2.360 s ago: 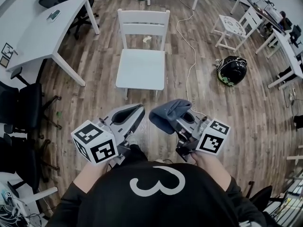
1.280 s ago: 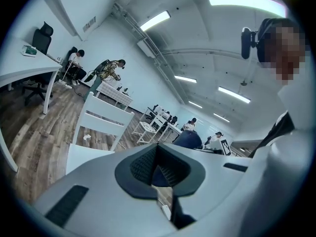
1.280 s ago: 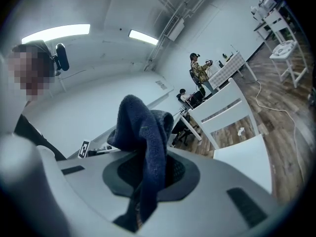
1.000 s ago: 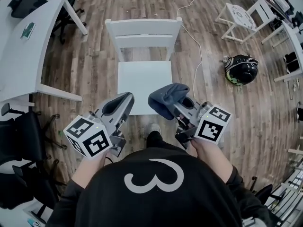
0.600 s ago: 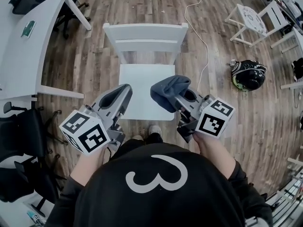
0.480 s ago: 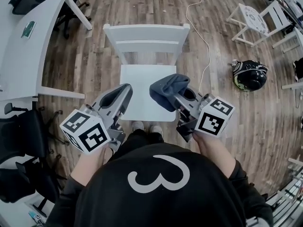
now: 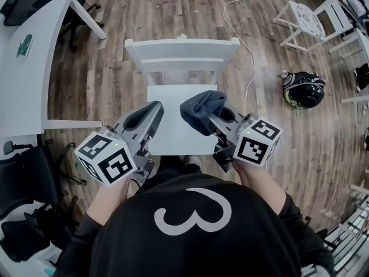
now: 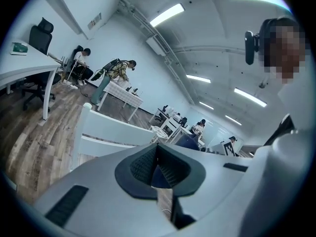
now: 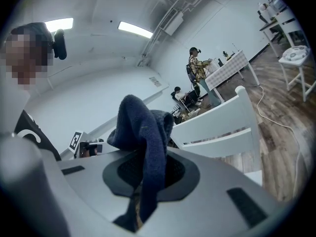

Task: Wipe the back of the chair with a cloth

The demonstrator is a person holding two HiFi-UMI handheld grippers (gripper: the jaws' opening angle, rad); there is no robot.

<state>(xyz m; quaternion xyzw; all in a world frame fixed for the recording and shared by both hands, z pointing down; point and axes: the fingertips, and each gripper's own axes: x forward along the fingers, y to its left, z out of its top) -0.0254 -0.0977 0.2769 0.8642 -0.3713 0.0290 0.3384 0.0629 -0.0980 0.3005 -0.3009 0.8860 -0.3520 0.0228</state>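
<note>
We held our right tongs (image 7: 211, 118) clenched on the dark blue cloth (image 7: 200, 104), which bunched over their tips. Our left tongs (image 7: 149, 113) were pressed together on nothing, just beside the right. Both hung over the seat of the white chair (image 7: 181, 51), whose back stood apart from the cloth.

Room clutter, as I see it
A black helmet (image 7: 304, 89) lies on the wood floor (image 7: 115, 16) at right, a white cable (image 7: 252, 68) running near it; a white worktop (image 7: 29, 85) stands at left.
</note>
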